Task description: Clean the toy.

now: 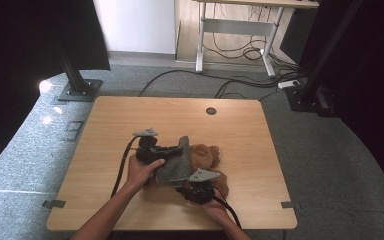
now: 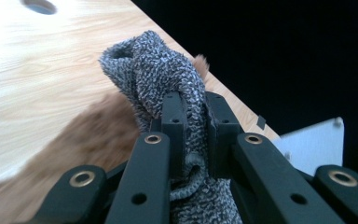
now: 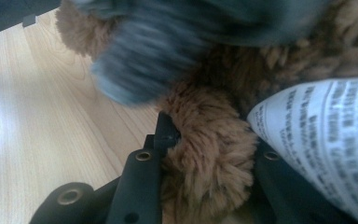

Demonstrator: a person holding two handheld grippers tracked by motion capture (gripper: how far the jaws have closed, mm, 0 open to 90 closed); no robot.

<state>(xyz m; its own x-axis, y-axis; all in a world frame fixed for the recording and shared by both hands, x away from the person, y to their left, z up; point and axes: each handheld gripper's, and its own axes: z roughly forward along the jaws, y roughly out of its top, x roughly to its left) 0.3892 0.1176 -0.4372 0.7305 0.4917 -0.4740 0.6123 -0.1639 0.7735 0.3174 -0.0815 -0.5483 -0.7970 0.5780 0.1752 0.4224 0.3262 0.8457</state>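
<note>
Grey knitted cloth point(image 2: 168, 88) is pinched in the left gripper point(image 1: 152, 150), whose forearm reaches in from 7 o'clock at the centre of the wooden surface point(image 1: 130, 115), while the right gripper point(image 3: 205, 154), seen close, clamps a brown plush bear's point(image 1: 205, 155) furry limb beside its printed label point(image 3: 326, 140).

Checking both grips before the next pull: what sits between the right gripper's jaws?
A brown furry limb of the teddy bear fills the right gripper, beside its white printed tag, as the right gripper view shows.
</note>
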